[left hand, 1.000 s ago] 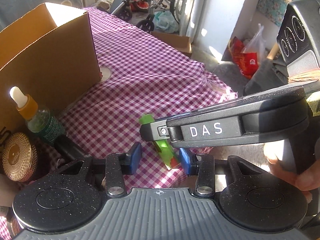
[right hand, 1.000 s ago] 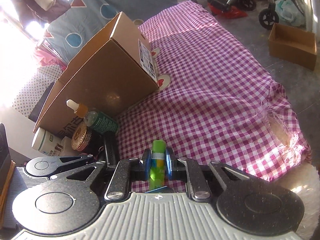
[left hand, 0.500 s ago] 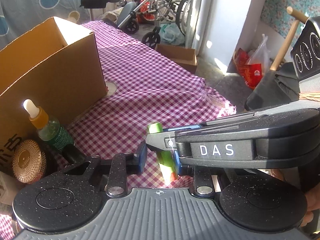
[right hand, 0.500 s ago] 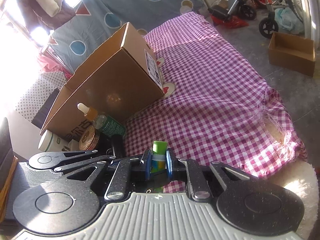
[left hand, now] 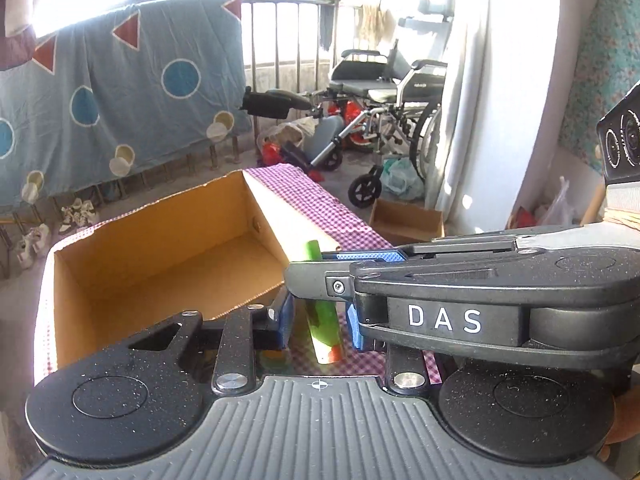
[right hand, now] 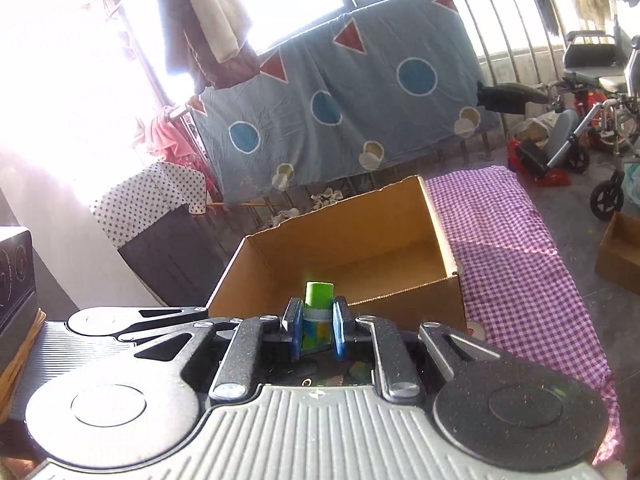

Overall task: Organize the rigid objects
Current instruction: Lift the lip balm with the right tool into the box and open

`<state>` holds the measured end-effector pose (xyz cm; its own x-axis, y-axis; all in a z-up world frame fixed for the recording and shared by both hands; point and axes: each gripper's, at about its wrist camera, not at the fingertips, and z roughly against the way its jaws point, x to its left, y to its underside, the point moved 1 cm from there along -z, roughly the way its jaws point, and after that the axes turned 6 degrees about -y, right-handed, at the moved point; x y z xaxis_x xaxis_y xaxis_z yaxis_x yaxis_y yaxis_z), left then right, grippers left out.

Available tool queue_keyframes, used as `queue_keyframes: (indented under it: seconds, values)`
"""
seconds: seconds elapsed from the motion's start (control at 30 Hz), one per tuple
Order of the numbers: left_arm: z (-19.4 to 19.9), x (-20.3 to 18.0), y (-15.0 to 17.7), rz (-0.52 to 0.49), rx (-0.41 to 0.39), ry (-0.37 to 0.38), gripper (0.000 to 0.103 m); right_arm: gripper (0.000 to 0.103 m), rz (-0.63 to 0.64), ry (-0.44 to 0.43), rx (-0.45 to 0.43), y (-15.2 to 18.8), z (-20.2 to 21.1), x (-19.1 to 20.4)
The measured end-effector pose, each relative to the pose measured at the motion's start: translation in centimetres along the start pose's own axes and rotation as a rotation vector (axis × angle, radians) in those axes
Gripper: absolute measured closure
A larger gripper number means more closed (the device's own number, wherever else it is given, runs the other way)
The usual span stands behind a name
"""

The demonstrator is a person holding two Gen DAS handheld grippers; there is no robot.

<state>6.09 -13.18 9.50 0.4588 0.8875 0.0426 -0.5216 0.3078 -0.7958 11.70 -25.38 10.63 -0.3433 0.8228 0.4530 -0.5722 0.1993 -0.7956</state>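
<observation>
Transfer step of the sorting task. Both my left gripper (left hand: 318, 326) and my right gripper (right hand: 316, 330) have their jaws narrowed onto one green tube (right hand: 318, 312), which hangs clear of the checked table (right hand: 516, 272) at the near edge of the open cardboard box (right hand: 416, 304). The box interior appears empty. Next, I judge, the tube must travel forward over the rim, and both pairs of jaws must part together so it drops flat inside rather than catching the wall.
</observation>
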Motion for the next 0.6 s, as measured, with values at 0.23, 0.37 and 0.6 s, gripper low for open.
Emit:
queue_keyframes:
  seconds: [0.23, 0.37, 0.6]
  values:
    - [-3.1, 8.0, -3.6, 0.151, 0.094, -0.086, 0.076, 0.086, -0.011, -0.122, 0.163, -5.9, -10.5, 1.6]
    - [-6.9, 11.8, -3.3, 0.199, 0.189, -0.158, 0.073, 0.086, -0.057, -0.116, 0.295, -6.8, -17.5, 0.7]
    - [-8.6, 16.3, -1.0, 0.274, 0.265, -0.226, 0.068, 0.086, -0.104, -0.057, 0.509, -5.5, -27.8, -0.3]
